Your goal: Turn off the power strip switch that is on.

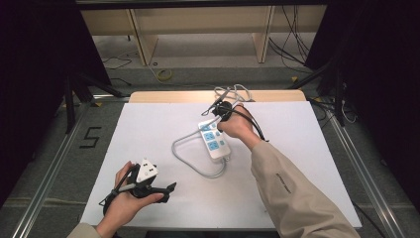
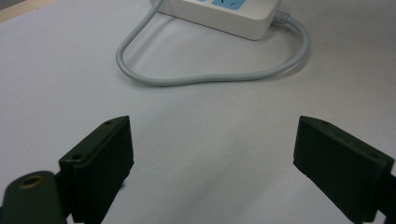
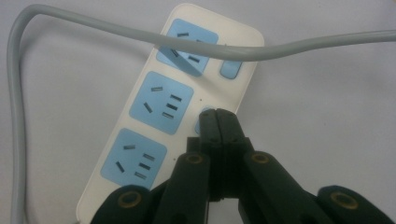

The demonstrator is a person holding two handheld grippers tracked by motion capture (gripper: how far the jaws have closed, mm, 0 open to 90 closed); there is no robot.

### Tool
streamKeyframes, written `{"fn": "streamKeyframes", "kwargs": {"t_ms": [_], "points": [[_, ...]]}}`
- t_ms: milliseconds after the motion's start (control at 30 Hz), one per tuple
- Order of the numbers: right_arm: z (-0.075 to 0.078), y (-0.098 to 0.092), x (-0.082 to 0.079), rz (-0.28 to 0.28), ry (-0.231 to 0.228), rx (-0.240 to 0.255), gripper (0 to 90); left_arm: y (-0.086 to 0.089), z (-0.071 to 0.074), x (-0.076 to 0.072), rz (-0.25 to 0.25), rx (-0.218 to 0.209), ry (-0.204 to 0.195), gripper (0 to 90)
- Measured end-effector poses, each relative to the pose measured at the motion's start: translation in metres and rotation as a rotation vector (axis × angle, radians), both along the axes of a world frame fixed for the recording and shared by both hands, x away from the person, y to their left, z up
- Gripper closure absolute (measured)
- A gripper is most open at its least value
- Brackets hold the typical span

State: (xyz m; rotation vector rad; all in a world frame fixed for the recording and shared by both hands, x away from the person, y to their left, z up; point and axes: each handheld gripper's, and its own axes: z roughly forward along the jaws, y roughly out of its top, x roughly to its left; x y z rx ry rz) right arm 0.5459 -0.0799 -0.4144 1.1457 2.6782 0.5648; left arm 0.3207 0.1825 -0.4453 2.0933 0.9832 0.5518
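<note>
Right gripper (image 3: 215, 114), jaws together, apparently touches power strip (image 3: 154, 100) switch.

A white power strip (image 1: 214, 140) with three blue sockets lies flat mid-table.

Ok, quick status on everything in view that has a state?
right gripper: jaws shut, tips on the middle switch of the power strip
left gripper: jaws open, nothing between them, away from the strip
power strip: lying flat, all three sockets empty
grey cord: looped loosely on the table, one stretch crossing over the strip
</note>
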Motion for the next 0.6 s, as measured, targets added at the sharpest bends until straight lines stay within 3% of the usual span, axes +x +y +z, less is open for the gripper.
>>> {"fn": "streamKeyframes", "kwargs": {"t_ms": [600], "points": [[0.006,-0.017,-0.01,0.002,-0.017,0.017,90.0,0.0,0.0,0.0,0.002,0.001,-0.002,11.7]]}}
